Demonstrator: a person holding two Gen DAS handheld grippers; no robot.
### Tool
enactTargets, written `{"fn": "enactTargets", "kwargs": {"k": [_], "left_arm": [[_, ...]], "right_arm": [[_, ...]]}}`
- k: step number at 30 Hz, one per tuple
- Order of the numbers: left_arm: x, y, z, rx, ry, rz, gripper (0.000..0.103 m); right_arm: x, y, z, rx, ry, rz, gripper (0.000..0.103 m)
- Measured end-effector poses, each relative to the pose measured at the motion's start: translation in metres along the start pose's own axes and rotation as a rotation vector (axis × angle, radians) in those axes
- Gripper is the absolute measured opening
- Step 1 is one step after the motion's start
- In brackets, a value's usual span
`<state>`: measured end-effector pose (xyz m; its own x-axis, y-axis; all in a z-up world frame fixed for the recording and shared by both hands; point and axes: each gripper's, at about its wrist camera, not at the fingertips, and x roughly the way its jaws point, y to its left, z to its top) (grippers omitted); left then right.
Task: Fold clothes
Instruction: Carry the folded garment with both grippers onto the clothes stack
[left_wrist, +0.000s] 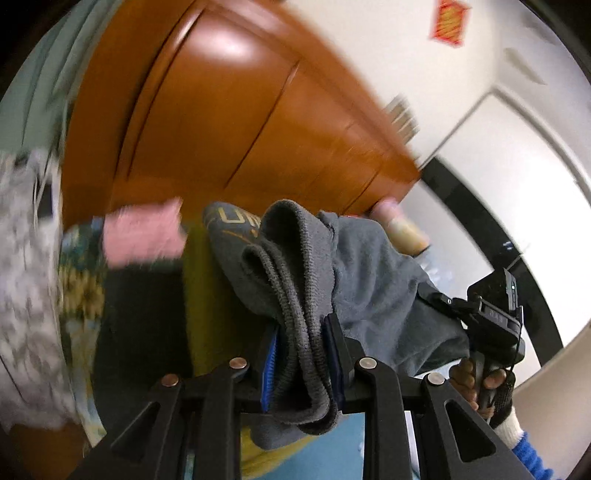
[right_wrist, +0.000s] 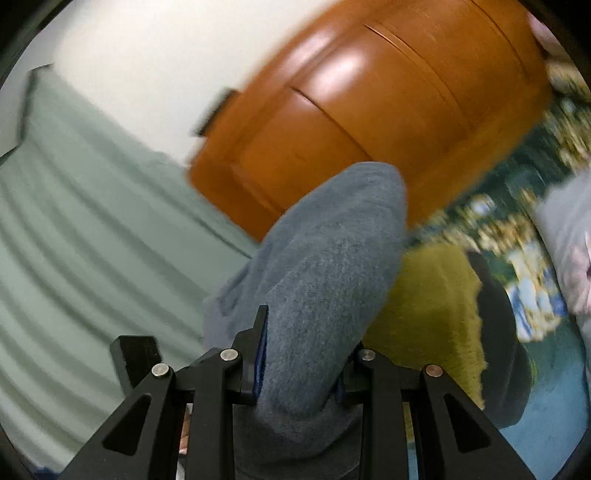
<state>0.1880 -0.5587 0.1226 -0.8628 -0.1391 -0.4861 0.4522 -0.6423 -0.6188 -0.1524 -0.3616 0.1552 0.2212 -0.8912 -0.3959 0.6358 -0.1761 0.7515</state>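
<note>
A grey fleece garment (left_wrist: 373, 280) hangs in the air between both grippers. My left gripper (left_wrist: 301, 332) is shut on its ribbed dark-grey hem. My right gripper (right_wrist: 303, 354) is shut on a thick fold of the same garment (right_wrist: 332, 258), which bulges up and hides the fingertips. The right gripper's body and the hand holding it (left_wrist: 491, 332) show at the right of the left wrist view. Both views are motion-blurred.
An orange wooden headboard (left_wrist: 229, 122) stands behind. Below lie an olive-yellow cloth (right_wrist: 432, 302), a dark garment (right_wrist: 502, 350), a pink cloth (left_wrist: 144, 232) and a patterned bedspread (right_wrist: 517, 206). A pale green curtain (right_wrist: 81, 229) fills the left of the right wrist view.
</note>
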Motion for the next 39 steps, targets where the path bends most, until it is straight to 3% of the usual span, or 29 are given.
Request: {"fn": "enactTargets", "kwargs": {"k": [4,7,18,25,30,38,39], "left_arm": [[0.027,0.029,-0.014,-0.061,0.064,-0.027,0.029],[0.041,0.042,-0.021,-0.087,0.094,-0.039,0.031],[0.046,0.026,-0.024,-0.095,0.106,0.039,0.032],[0.043,0.023,-0.025,-0.111,0.11,0.081,0.039],[0.048,0.025,-0.023,-0.108,0.108,0.097,0.042],[0.038,0.015,-0.023,-0.086,0.098,0.124,0.042],[0.034,0.013,-0.022,-0.078,0.088,0.131,0.042]], "right_arm": [[0.033,-0.059,-0.02,0.141,0.067,-0.068,0.029],[0.036,-0.078,-0.024,0.199,0.051,-0.014,0.03],[0.01,-0.056,-0.016,0.132,0.065,-0.101,0.039],[-0.022,-0.056,-0.015,0.139,-0.012,-0.166,0.043],[-0.061,-0.006,-0.031,-0.033,-0.119,-0.223,0.044],[-0.005,0.024,-0.069,-0.271,0.015,-0.359,0.044],[0.004,0.015,-0.07,-0.248,0.035,-0.37,0.044]]}}
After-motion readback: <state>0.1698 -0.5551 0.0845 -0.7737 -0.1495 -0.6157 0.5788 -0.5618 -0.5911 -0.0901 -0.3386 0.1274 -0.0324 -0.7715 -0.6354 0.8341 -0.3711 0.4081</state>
